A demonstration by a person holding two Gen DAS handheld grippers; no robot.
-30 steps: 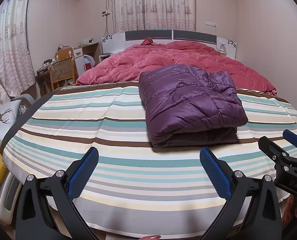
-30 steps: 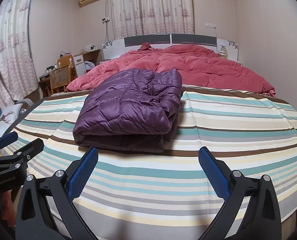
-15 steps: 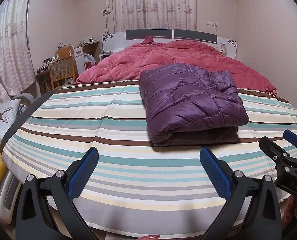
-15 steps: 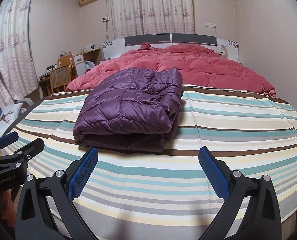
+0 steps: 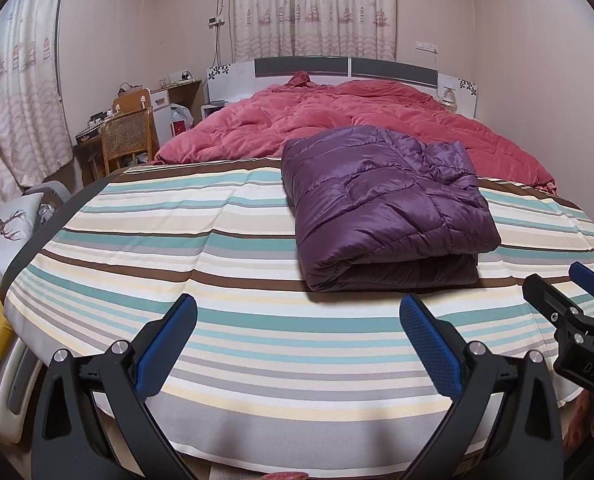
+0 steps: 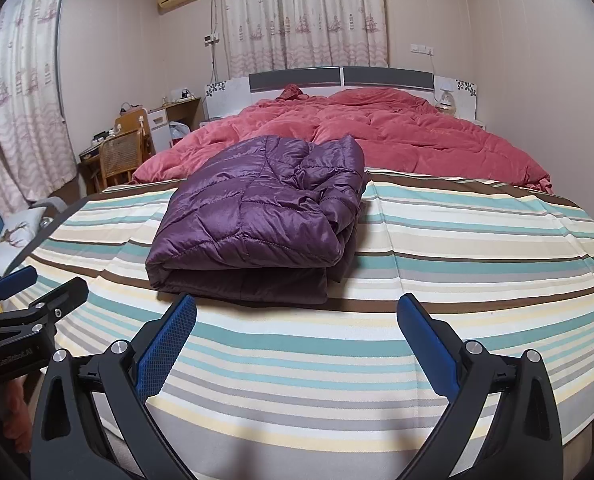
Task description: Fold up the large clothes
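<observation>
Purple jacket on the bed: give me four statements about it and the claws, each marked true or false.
1. The purple jacket lies folded on the striped sheet. True.
2. The left claw is shut on the jacket. False: it is open, short of the jacket, holding nothing.
3. The right claw is open. True.
4. The jacket lies on top of the red quilt. False: the quilt lies beyond it, toward the headboard.

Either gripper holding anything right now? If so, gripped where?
Nothing held. The left gripper and right gripper are both open, short of the folded purple quilted jacket on the striped bedsheet.
</observation>
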